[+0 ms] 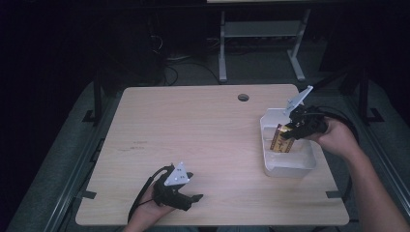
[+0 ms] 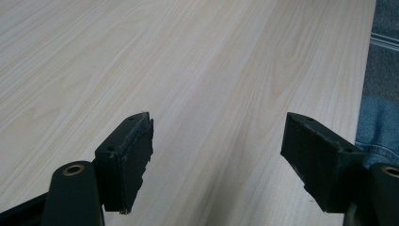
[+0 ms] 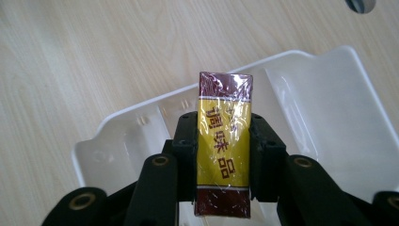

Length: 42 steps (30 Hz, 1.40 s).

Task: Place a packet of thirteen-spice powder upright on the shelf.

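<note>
A: What is the packet [image 3: 223, 146] like?
B: A slim oblong box, yellow in the middle with dark red bands at both ends; dark red characters run down the yellow face; a glossy clear wrap covers it.
A: And its pose?
B: In the high view the packet [image 1: 282, 139] stands roughly on end, tilted a little; it is clamped by its two long sides and sits over the bin [image 1: 290, 166], its lower end inside the rim.
A: The bin?
B: White plastic, rectangular, shallow; the bin [image 3: 329, 108] rests on the table's right side, near the edge.
</note>
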Available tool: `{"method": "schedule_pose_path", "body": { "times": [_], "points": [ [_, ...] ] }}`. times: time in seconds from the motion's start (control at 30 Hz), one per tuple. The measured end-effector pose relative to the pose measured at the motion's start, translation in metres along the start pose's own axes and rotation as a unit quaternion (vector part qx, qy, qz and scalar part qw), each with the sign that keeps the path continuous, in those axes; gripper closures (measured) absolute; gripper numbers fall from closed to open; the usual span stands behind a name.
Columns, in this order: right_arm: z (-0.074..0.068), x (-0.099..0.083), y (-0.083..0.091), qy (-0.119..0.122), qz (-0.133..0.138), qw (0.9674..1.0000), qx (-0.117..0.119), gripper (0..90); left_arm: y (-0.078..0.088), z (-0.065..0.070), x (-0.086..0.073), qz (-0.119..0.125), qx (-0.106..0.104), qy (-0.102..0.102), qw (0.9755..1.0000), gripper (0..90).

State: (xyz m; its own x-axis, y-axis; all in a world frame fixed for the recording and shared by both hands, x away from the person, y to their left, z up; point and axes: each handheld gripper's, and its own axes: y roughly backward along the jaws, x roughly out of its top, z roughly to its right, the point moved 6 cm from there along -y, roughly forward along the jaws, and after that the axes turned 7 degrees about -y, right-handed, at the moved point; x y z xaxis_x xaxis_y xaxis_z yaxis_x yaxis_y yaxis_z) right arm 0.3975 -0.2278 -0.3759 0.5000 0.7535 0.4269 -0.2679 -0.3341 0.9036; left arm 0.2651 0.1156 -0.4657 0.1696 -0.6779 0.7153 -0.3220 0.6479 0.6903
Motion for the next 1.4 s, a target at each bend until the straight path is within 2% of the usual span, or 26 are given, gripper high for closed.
{"method": "schedule_pose_path", "body": {
  "times": [0.33, 0.37, 0.7, 0.9, 1.07, 1.23, 1.4],
  "points": [
    [0.006, -0.014, -0.026, -0.021, -0.020, 0.9995, 0.009, 67.4, -0.001, 0.001, 0.000, 0.001, -0.001, 0.002, 1.0000, 24.7],
    [0.007, -0.015, -0.026, -0.025, -0.010, 0.9996, 0.011, 67.1, -0.001, 0.000, 0.000, 0.001, -0.001, 0.001, 1.0000, 24.7],
    [0.013, -0.030, -0.019, -0.063, 0.001, 0.9980, -0.001, 57.6, -0.001, 0.001, 0.001, 0.000, 0.000, 0.000, 1.0000, 24.7],
    [0.013, -0.040, -0.019, -0.080, 0.000, 0.9968, -0.004, 57.9, -0.001, 0.001, 0.001, 0.000, 0.001, 0.000, 1.0000, 24.7],
    [0.014, -0.046, -0.023, -0.094, -0.015, 0.9954, 0.000, 60.3, -0.002, 0.001, 0.001, -0.001, 0.000, 0.000, 1.0000, 24.7],
    [0.014, -0.046, -0.024, -0.092, -0.020, 0.9956, 0.000, 64.1, -0.001, 0.001, 0.000, -0.001, 0.001, 0.001, 1.0000, 24.7],
    [0.013, -0.043, -0.023, -0.075, -0.026, 0.9968, -0.007, 65.0, -0.001, 0.001, 0.001, 0.000, 0.002, 0.000, 1.0000, 24.7]
  ]
}}
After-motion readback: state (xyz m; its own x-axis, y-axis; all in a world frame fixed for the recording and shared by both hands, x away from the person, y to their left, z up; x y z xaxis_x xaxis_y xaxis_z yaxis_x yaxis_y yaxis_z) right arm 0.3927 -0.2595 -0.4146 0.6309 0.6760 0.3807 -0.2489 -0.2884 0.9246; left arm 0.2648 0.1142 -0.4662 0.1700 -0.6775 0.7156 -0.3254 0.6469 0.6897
